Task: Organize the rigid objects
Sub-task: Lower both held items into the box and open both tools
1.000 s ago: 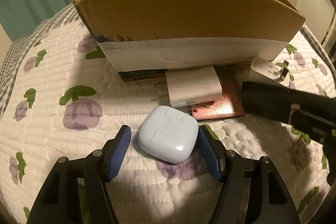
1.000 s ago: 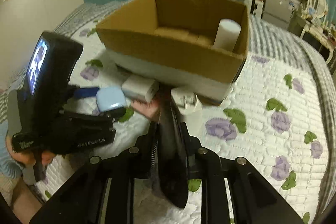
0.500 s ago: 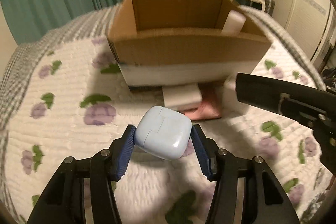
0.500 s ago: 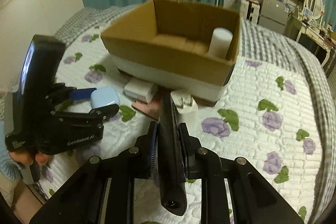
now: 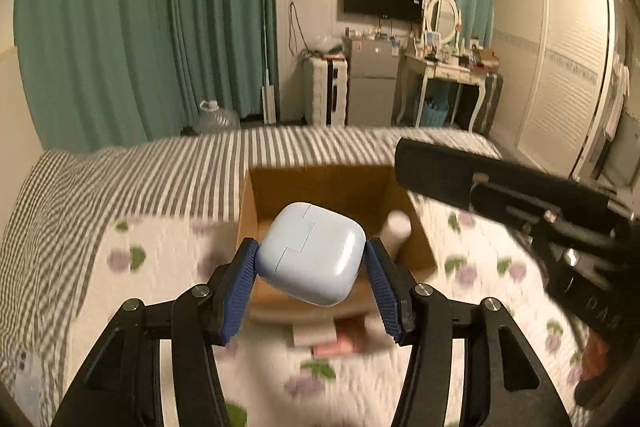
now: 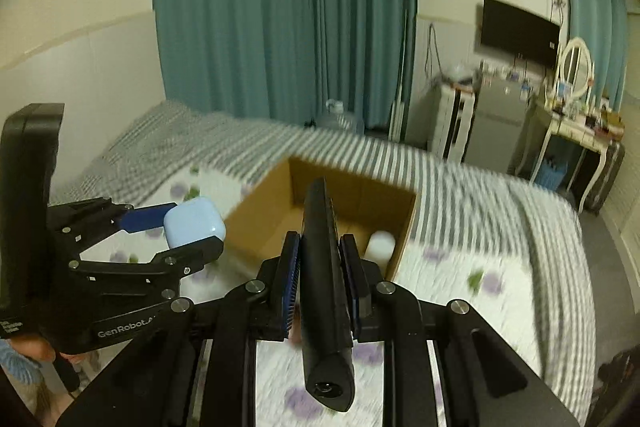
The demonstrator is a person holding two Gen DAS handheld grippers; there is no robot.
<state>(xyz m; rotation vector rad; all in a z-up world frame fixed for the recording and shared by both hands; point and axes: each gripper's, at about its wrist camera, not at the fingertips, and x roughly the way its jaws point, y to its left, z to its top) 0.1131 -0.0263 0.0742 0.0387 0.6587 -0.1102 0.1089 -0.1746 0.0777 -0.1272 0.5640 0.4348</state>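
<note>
My left gripper (image 5: 311,269) is shut on a pale blue earbud case (image 5: 312,253) and holds it in the air in front of the open cardboard box (image 5: 320,183) on the bed. The case also shows in the right wrist view (image 6: 194,223), left of the box (image 6: 276,211). My right gripper (image 6: 320,269) is shut on a long black remote-like bar (image 6: 324,267), held above the bed near the box. A white cylinder (image 6: 382,245) stands inside the box at its right side.
A white block (image 5: 316,333) and a pink flat item (image 5: 340,345) lie on the floral quilt in front of the box. The striped bedding (image 5: 160,179) lies beyond. Teal curtains, a fridge (image 5: 370,83) and a dresser stand at the room's far side.
My left gripper closed on the blue case, lifted it off the quilt and raised it high. My right gripper rose with the black bar. Both views now look across the room.
</note>
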